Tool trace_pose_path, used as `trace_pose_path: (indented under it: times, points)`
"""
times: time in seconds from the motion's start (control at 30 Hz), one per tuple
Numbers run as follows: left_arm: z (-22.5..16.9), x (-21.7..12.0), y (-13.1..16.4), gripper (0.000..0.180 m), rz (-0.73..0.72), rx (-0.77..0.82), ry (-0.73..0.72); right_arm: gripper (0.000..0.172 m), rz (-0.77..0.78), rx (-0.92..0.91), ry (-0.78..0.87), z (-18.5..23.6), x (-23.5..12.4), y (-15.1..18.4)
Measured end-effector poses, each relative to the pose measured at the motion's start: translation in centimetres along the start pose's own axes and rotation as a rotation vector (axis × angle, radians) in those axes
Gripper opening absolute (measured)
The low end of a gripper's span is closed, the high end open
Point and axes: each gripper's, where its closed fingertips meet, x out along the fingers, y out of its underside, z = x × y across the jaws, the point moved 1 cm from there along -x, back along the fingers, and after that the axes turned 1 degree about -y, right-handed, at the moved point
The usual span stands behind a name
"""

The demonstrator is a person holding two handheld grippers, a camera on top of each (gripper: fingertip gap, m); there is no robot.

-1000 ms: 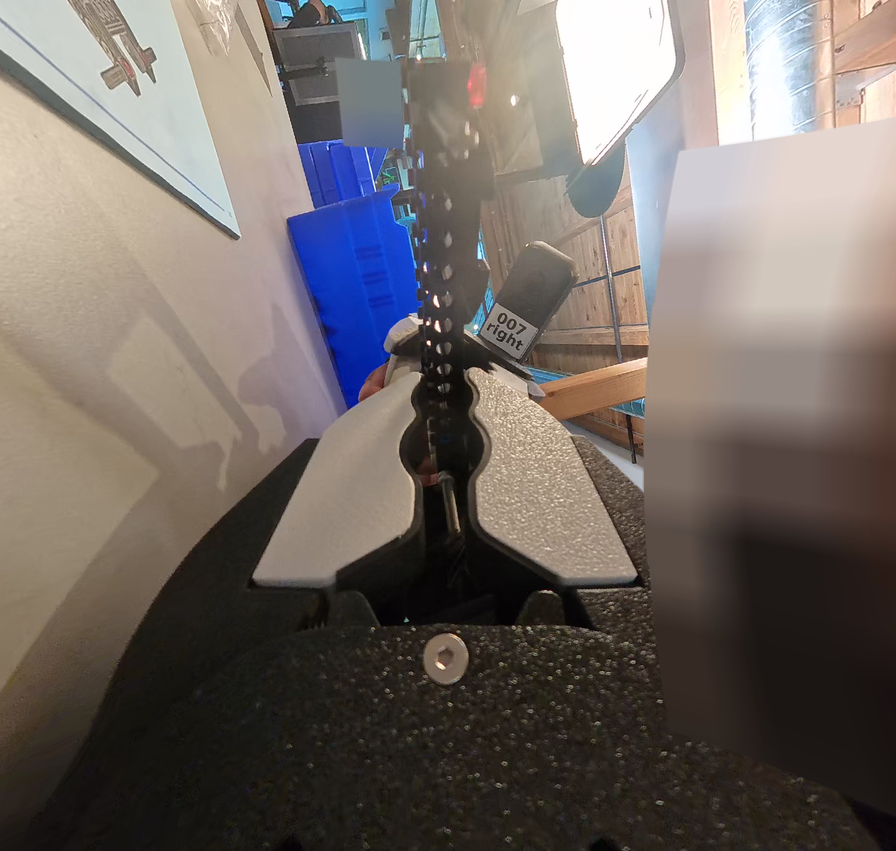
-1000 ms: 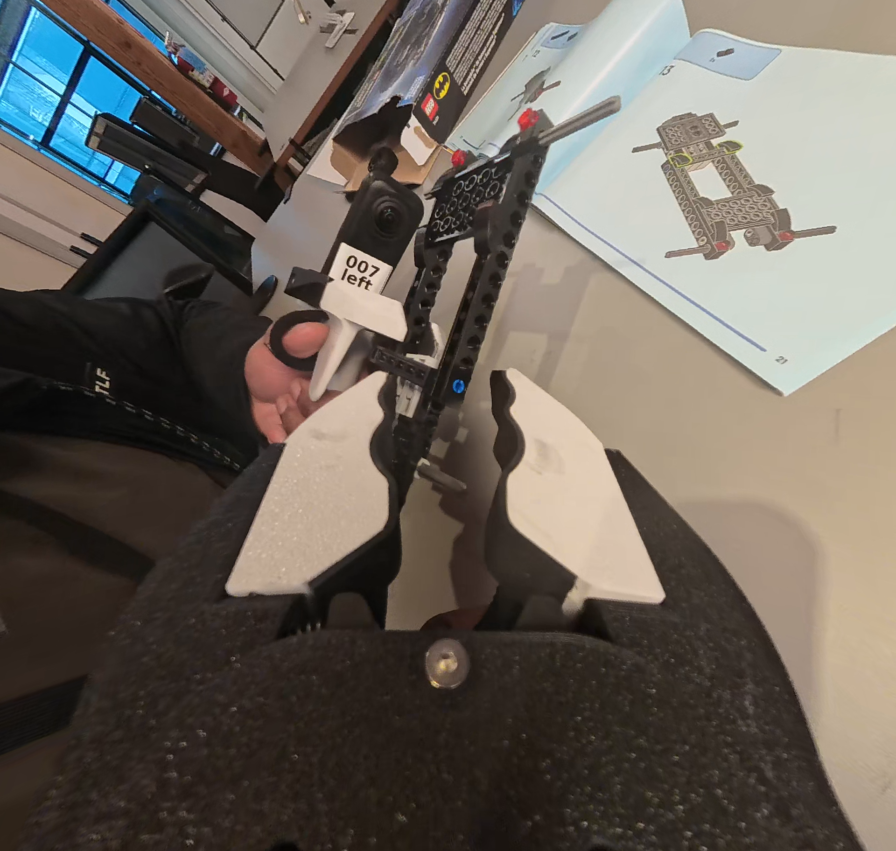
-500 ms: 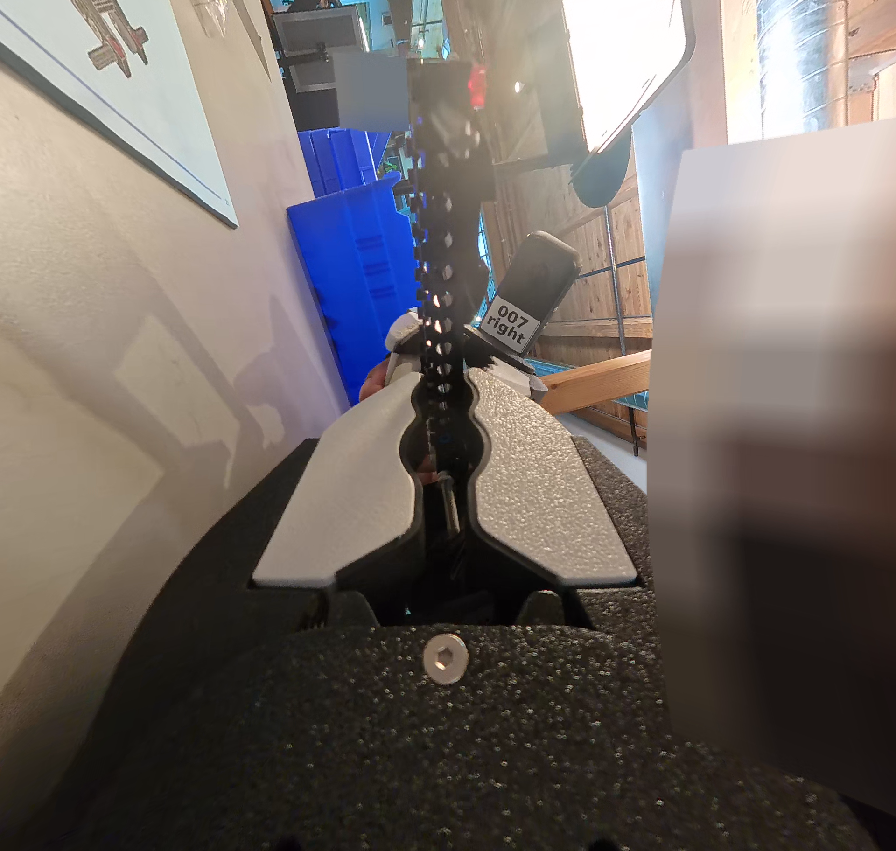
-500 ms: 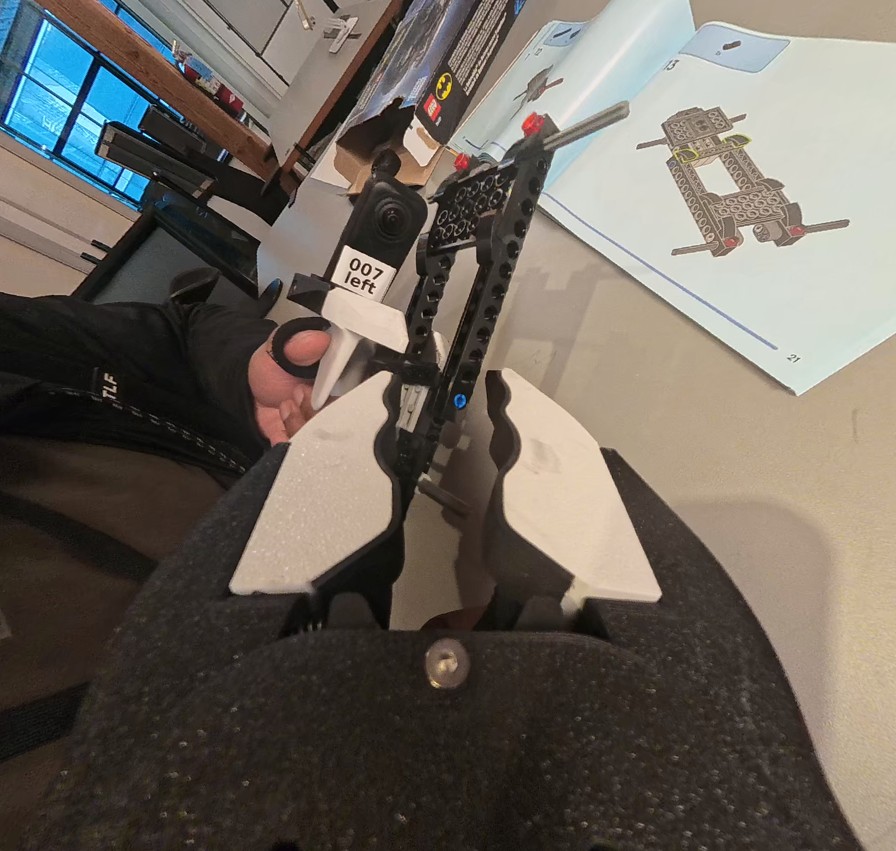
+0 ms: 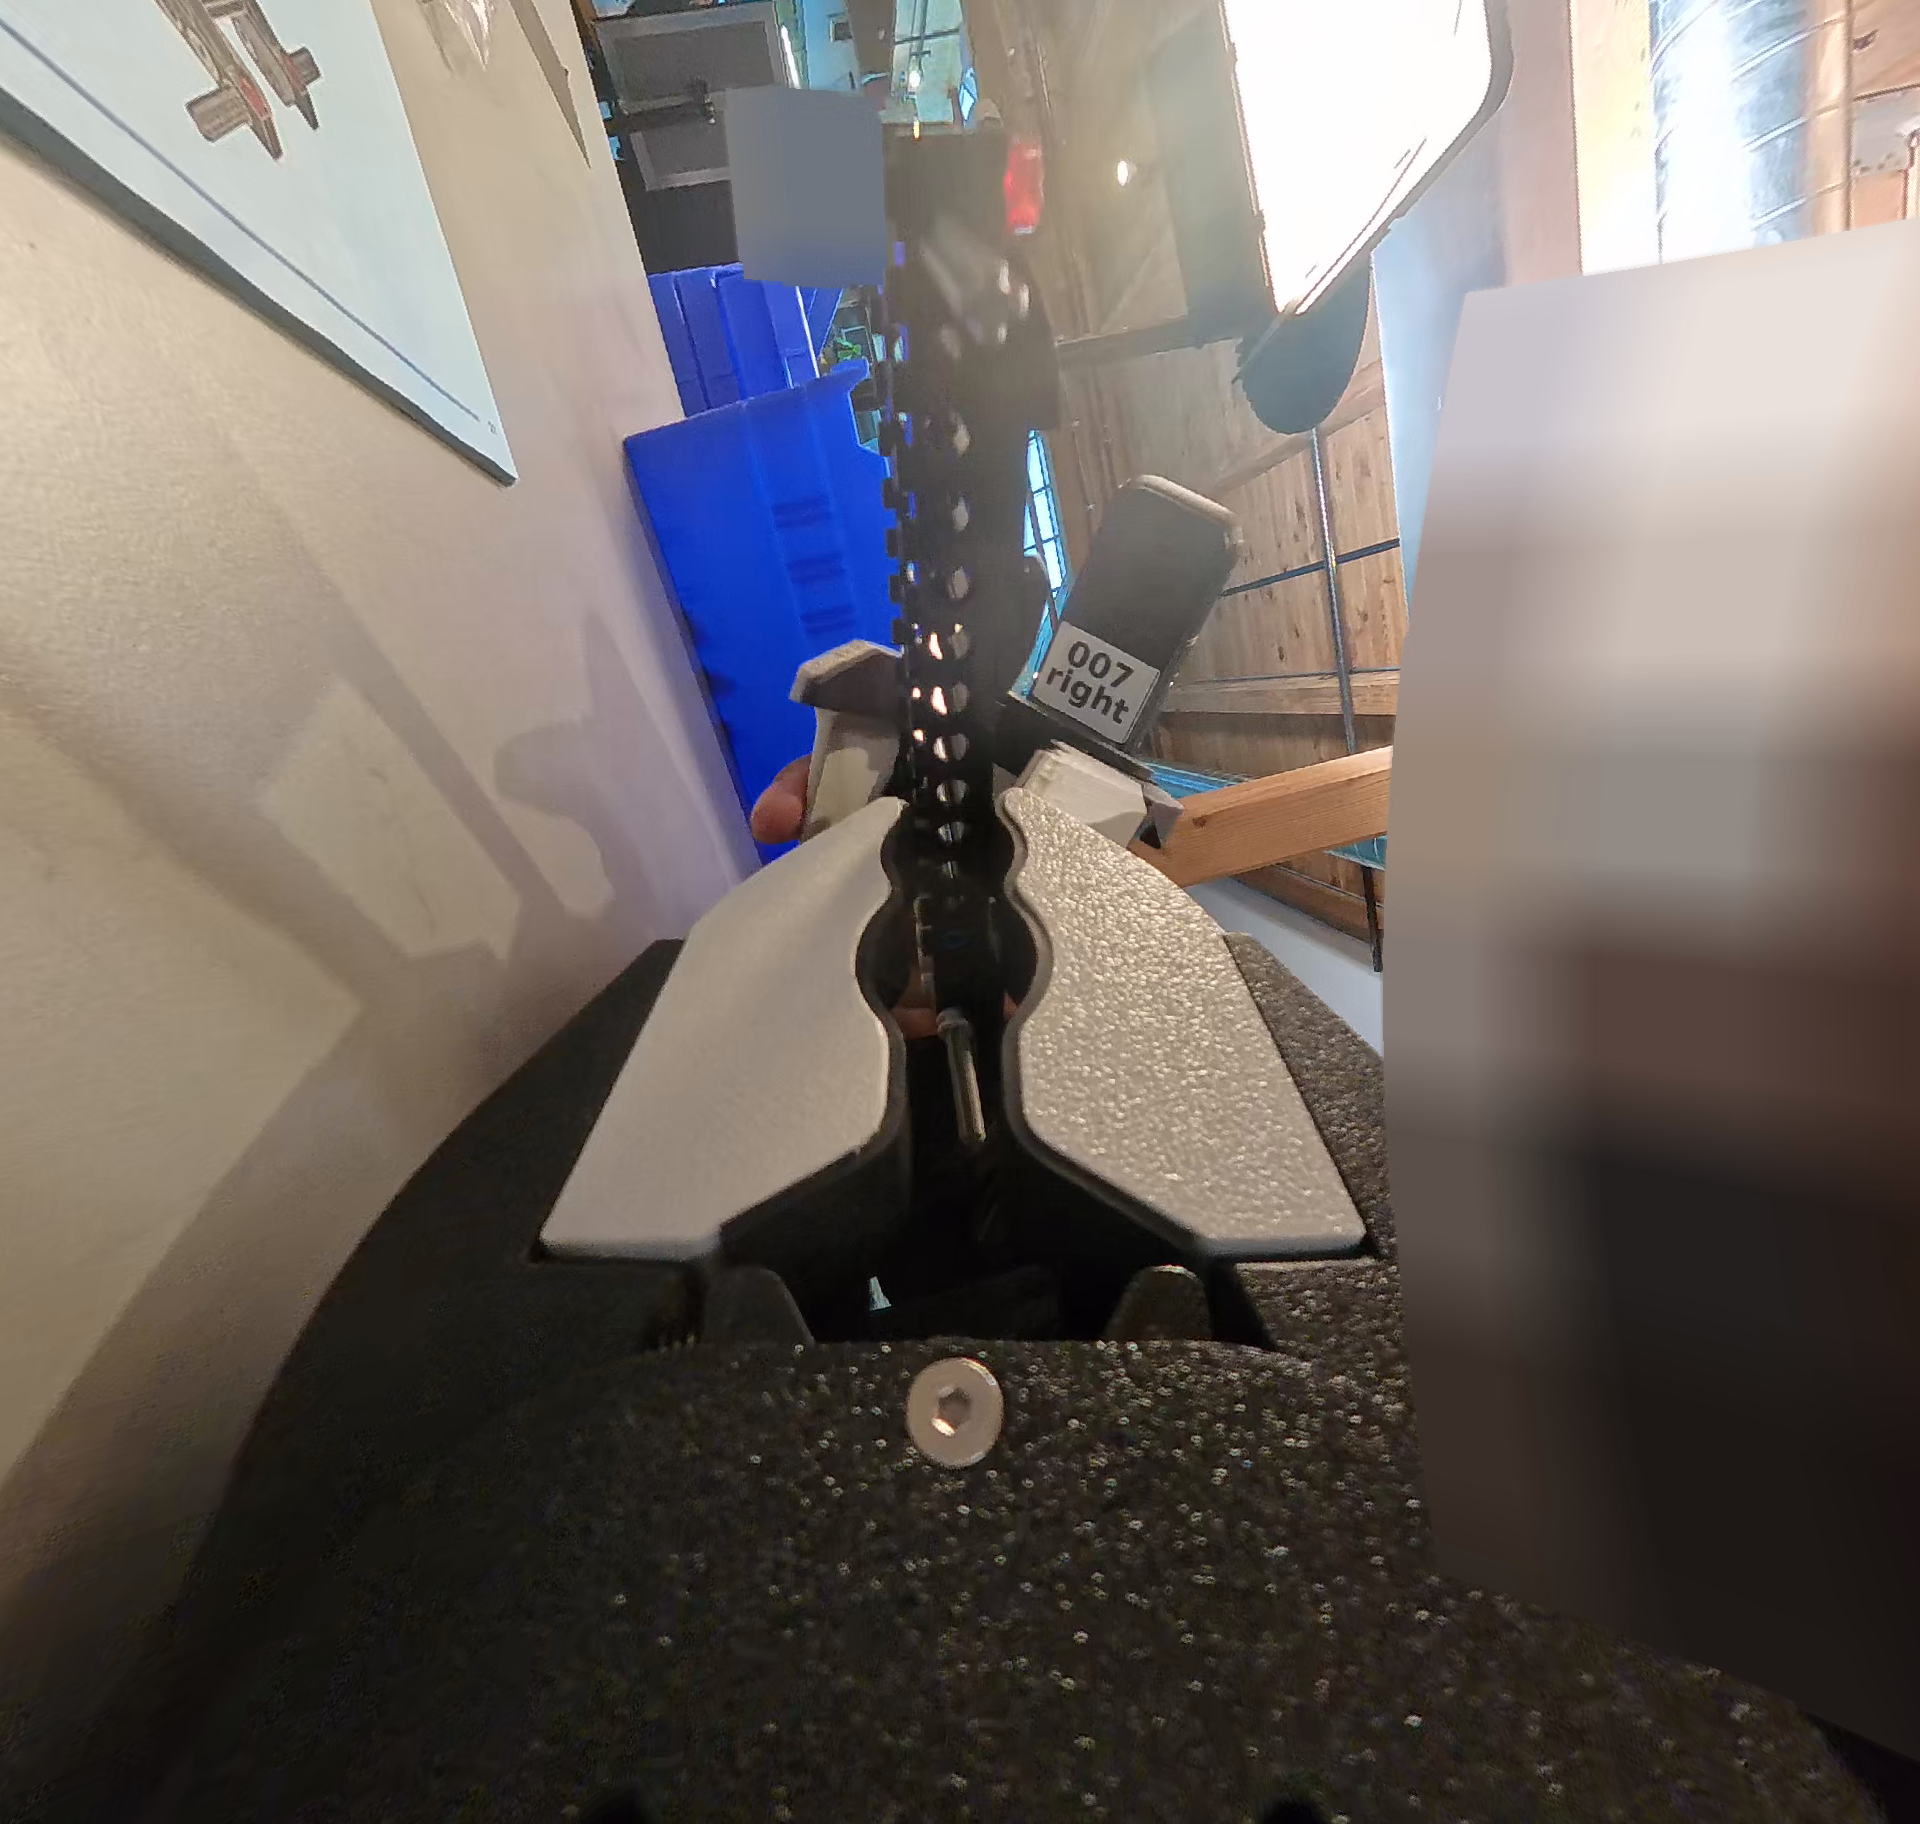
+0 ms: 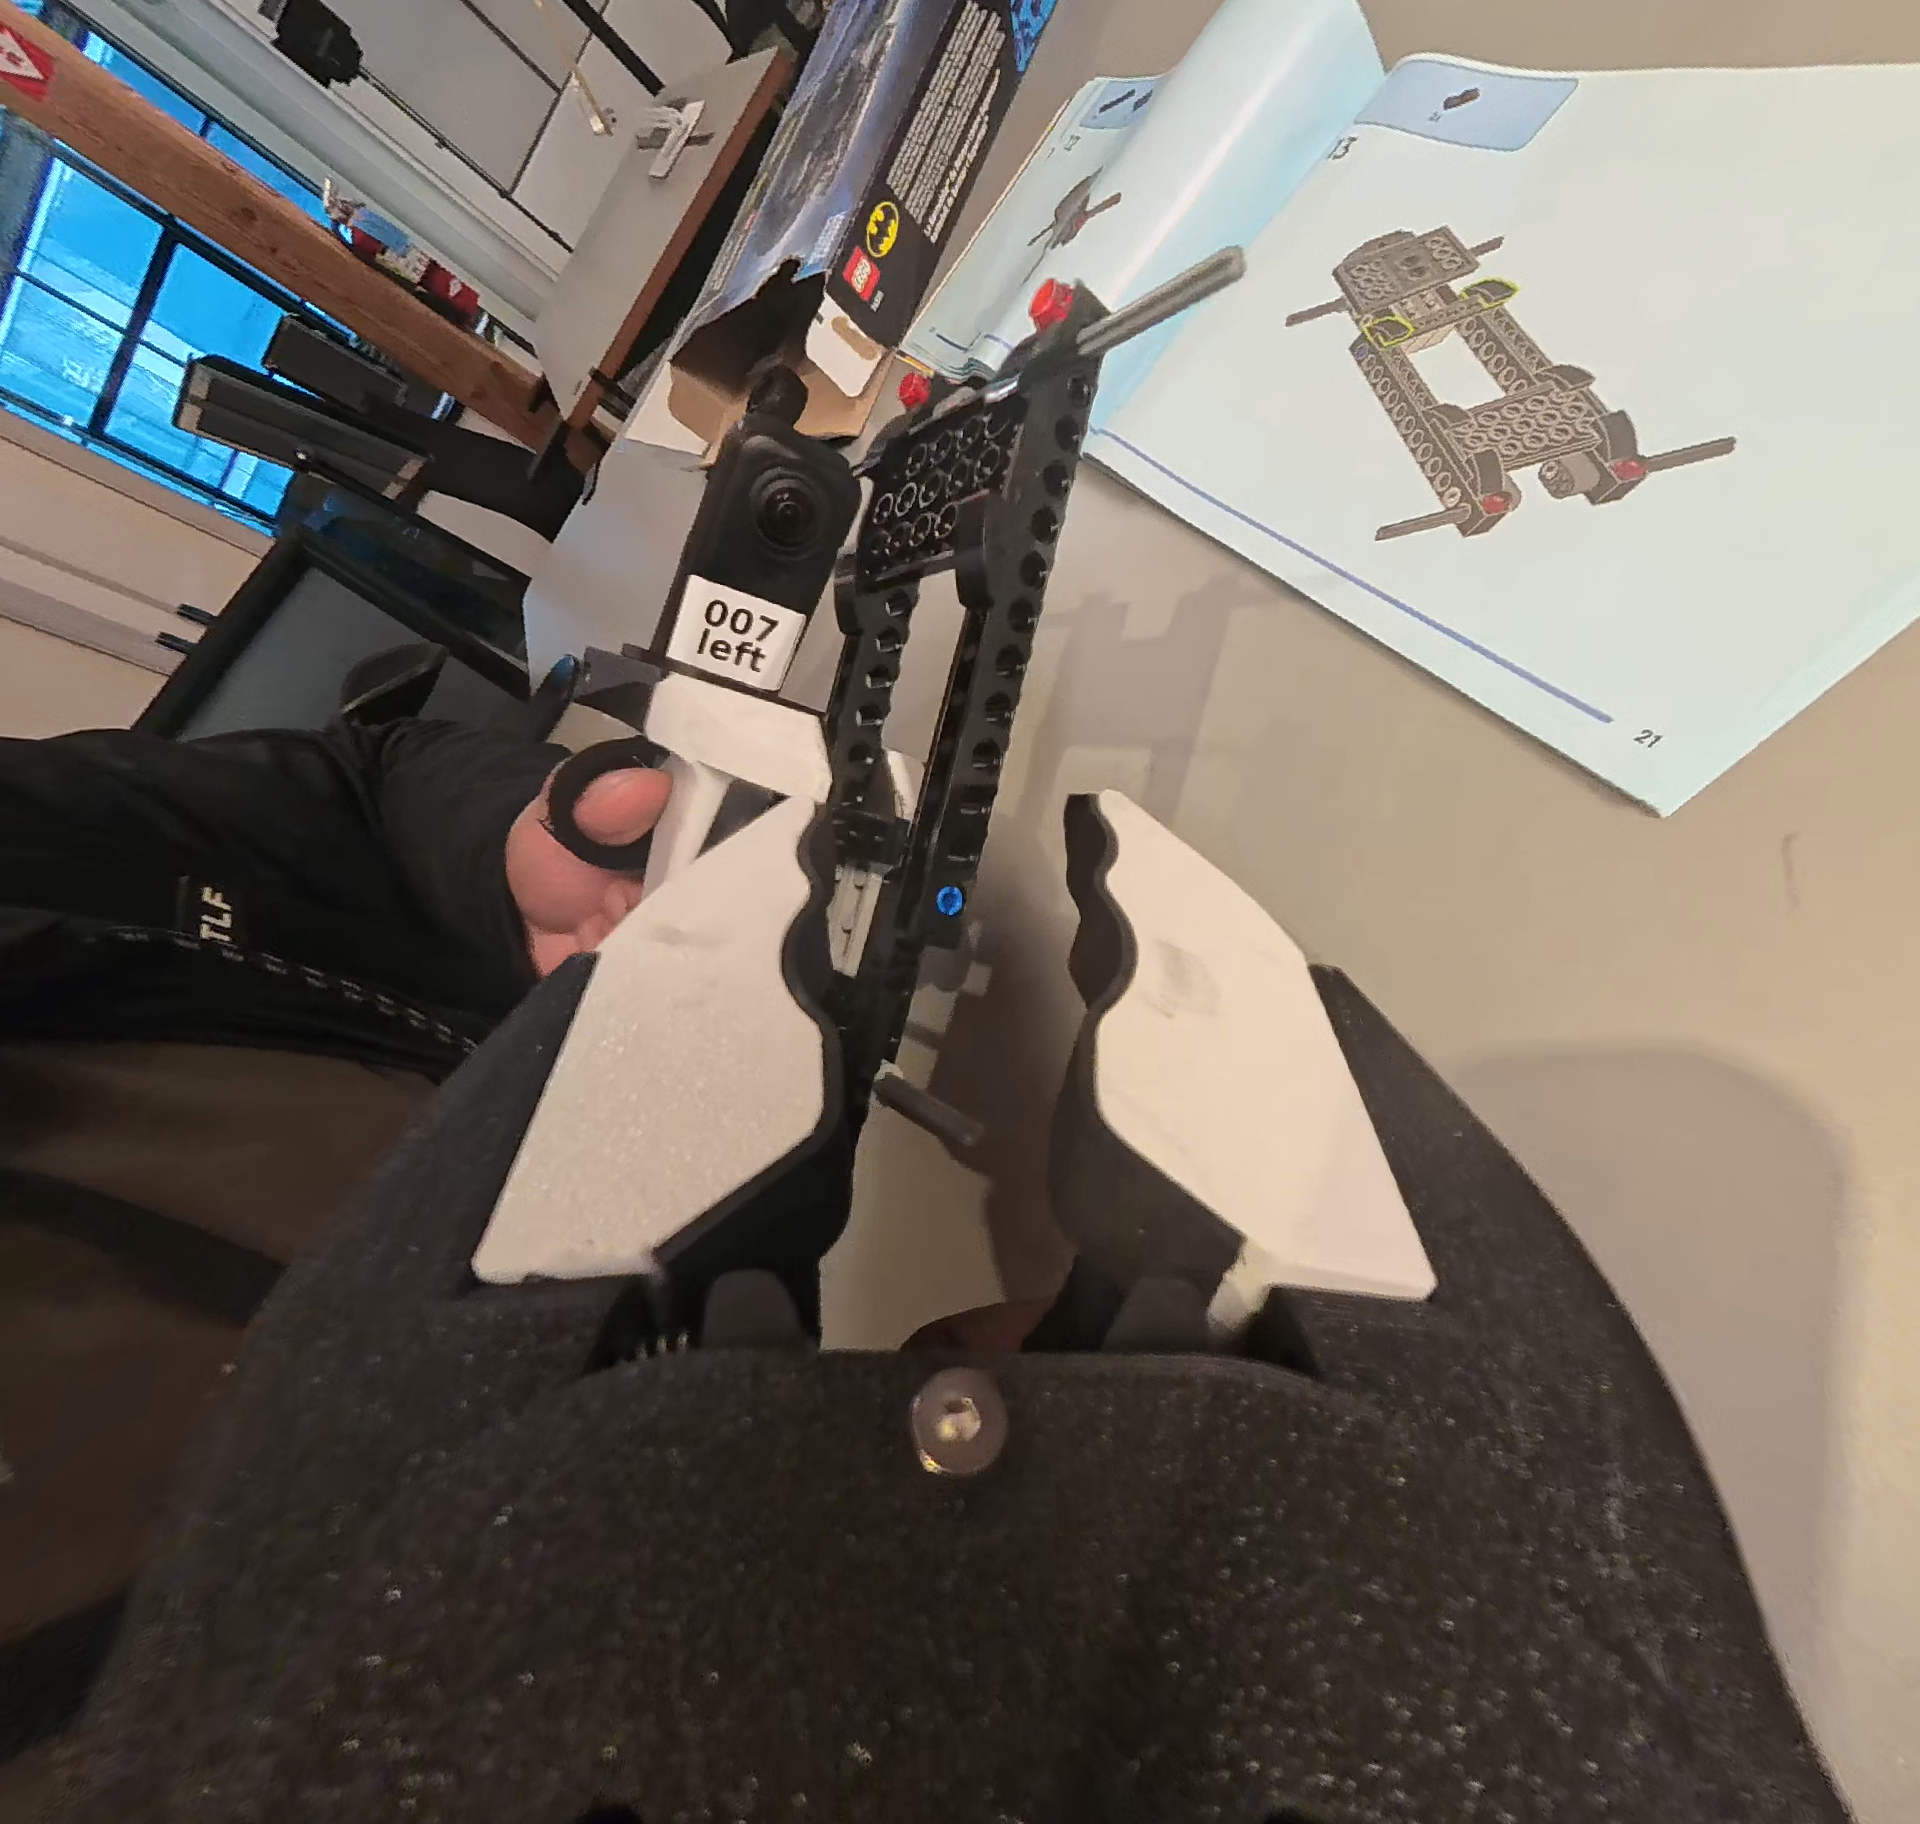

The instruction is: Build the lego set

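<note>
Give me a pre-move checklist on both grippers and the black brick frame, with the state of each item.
1. Left gripper clamped on the black brick frame: ok, both fingers close against it.
2. Right gripper gripping the frame: not ok, its right finger stands clear, so the jaws are open.
3. Frame off the table: ok.
4. Instruction booklet open and in sight: ok.
5. Grey axle at the frame's far end fully seated: cannot tell.

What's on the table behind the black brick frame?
Behind the black brick frame lies an open instruction booklet on the table, with an opened cardboard toy box beyond it. The frame covers part of the booklet's near left corner, so that bit can't be seen.
</note>
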Motion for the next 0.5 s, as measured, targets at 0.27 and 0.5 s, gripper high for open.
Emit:
trace_pose_path:
  times: [0.27, 0.5]
  points:
    - [0.02, -0.04, -0.09, 0.012, -0.003, -0.002, 0.000, 0.037, 0.007, 0.028, -0.017, 0.18, -0.25, 0.07]
    - [-0.02, -0.01, 0.04, 0.012, 0.005, 0.005, -0.001, 0.032, 0.023, 0.042, -0.053, 0.50, -0.27, 0.31]
